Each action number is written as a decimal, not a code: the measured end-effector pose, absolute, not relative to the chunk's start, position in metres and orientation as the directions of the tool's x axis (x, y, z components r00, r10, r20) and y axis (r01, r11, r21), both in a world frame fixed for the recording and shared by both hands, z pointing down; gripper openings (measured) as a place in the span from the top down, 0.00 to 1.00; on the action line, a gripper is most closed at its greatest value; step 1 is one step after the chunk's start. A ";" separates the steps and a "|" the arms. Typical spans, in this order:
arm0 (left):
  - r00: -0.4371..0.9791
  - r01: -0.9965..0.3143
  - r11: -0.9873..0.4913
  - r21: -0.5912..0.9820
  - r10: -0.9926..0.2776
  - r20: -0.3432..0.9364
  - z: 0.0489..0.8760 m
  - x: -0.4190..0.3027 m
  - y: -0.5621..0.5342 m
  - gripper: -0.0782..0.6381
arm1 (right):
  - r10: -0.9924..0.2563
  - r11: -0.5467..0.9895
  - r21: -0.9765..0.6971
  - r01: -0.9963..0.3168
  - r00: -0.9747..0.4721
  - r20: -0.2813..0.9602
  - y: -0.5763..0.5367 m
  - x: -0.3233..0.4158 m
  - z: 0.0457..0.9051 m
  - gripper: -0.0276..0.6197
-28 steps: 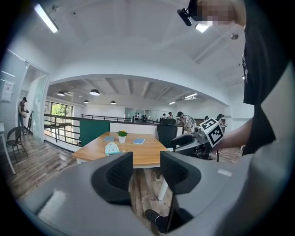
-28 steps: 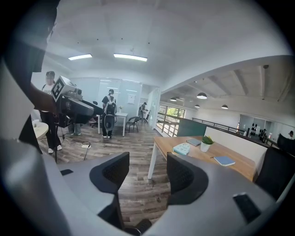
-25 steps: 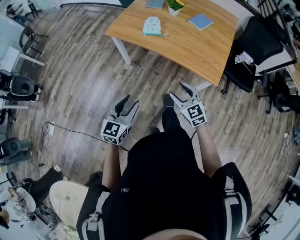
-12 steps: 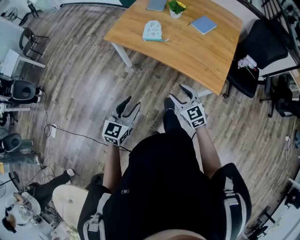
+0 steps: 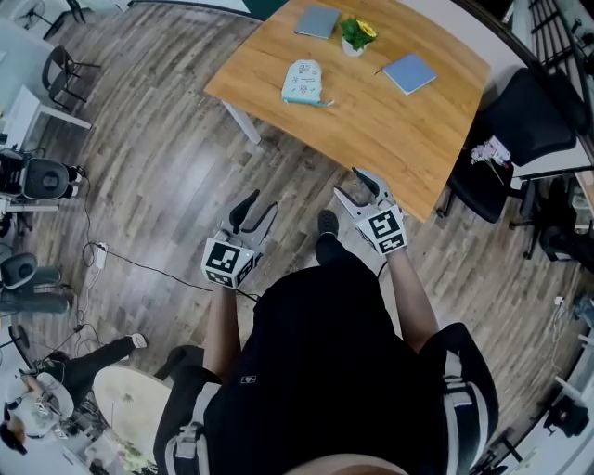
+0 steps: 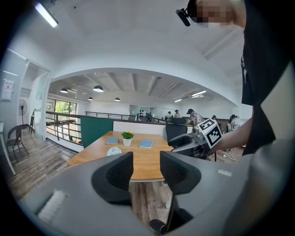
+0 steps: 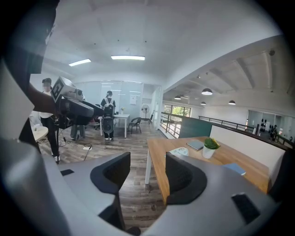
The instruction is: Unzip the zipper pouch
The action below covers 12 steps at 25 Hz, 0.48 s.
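A pale blue zipper pouch (image 5: 302, 80) lies flat on the wooden table (image 5: 390, 121), near its left end; it shows small in the left gripper view (image 6: 114, 151) and the right gripper view (image 7: 179, 151). My left gripper (image 5: 255, 209) hangs over the floor, well short of the table, jaws apart and empty. The right gripper (image 5: 359, 185) reaches the table's near edge, also open with nothing held. In their own views the left gripper (image 6: 146, 171) and right gripper (image 7: 147, 174) show a clear gap.
On the table stand a small potted plant (image 5: 355, 35), a grey notebook (image 5: 318, 20) and a blue notebook (image 5: 410, 72). A black office chair (image 5: 515, 121) is at the right. Cables (image 5: 139, 264) cross the wooden floor at the left, by stands and gear.
I have stepped closer to the table: it sits lower and nearer in the head view, and the right gripper now reaches its near edge. Both grippers stay open.
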<state>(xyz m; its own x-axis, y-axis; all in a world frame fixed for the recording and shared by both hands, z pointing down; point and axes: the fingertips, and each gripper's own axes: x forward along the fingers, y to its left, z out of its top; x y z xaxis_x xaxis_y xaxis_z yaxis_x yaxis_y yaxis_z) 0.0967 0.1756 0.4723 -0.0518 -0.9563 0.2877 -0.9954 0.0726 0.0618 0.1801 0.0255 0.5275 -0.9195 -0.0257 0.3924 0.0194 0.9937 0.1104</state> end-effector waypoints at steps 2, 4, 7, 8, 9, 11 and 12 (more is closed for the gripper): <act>-0.066 -0.994 0.087 0.059 -0.955 0.290 0.471 0.093 0.161 0.64 | -0.009 0.993 0.109 0.036 -0.921 0.390 0.010 0.174 0.527 0.59; -0.080 -0.993 0.100 0.057 -0.953 0.291 0.470 0.089 0.147 0.64 | 0.004 0.993 0.106 0.050 -0.919 0.395 -0.006 0.168 0.529 0.59; -0.104 -0.991 0.123 0.044 -0.948 0.301 0.470 0.083 0.125 0.64 | 0.029 0.992 0.098 0.074 -0.918 0.395 -0.029 0.158 0.532 0.59; -0.113 -0.990 0.132 0.042 -0.946 0.302 0.470 0.081 0.118 0.64 | 0.038 0.992 0.097 0.082 -0.919 0.393 -0.037 0.155 0.533 0.59; -0.122 -0.989 0.141 0.040 -0.946 0.302 0.469 0.079 0.111 0.64 | 0.046 0.991 0.095 0.090 -0.919 0.391 -0.044 0.152 0.533 0.59; -0.136 -0.988 0.154 0.035 -0.943 0.304 0.469 0.075 0.098 0.64 | 0.059 0.990 0.092 0.103 -0.920 0.388 -0.058 0.145 0.533 0.59; -0.141 -0.987 0.158 0.032 -0.941 0.307 0.469 0.073 0.092 0.64 | 0.065 0.990 0.092 0.109 -0.920 0.386 -0.064 0.141 0.534 0.59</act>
<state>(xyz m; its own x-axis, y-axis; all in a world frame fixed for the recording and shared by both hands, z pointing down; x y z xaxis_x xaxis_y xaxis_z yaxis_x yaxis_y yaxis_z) 0.0731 0.0923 0.4693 -0.1409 -0.9413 0.3067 -0.9869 0.1582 0.0319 0.1414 -0.0645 0.5335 -0.9202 0.0653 0.3859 0.1087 0.9898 0.0916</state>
